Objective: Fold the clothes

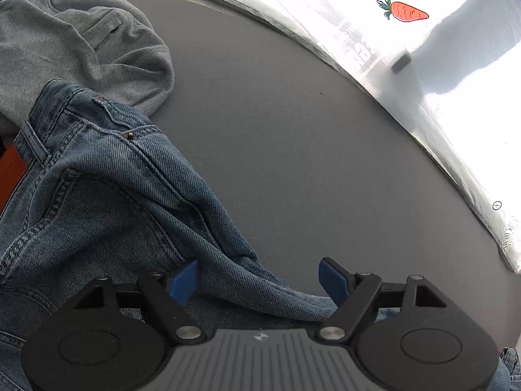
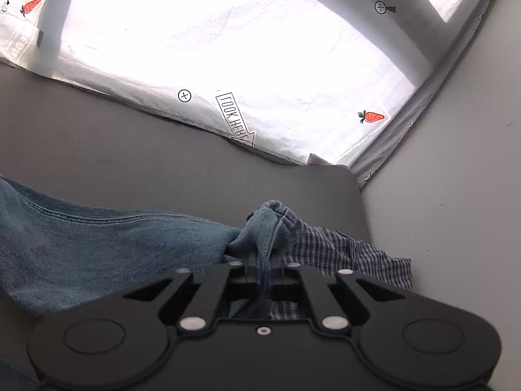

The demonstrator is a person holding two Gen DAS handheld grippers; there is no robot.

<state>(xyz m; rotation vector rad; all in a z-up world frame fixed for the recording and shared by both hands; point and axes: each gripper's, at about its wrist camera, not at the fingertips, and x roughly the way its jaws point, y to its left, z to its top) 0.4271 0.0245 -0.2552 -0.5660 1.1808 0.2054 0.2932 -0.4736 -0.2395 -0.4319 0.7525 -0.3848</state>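
1 jeans (image 1: 107, 195) | left gripper (image 1: 260, 280) open | right gripper (image 2: 265, 257) clamps jeans hem

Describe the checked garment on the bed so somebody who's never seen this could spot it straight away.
Start at the dark grey mattress beside the pale wall. At its wall-side edge, just past the bunched jeans pinched in the right gripper, lies the checked shirt. It is the only patterned cloth, fine blue-and-white checks beside plain denim.

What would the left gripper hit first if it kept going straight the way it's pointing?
Probably the jeans: a denim fold already lies between the open left gripper fingers, with the gray mat beyond. Depth is unclear.
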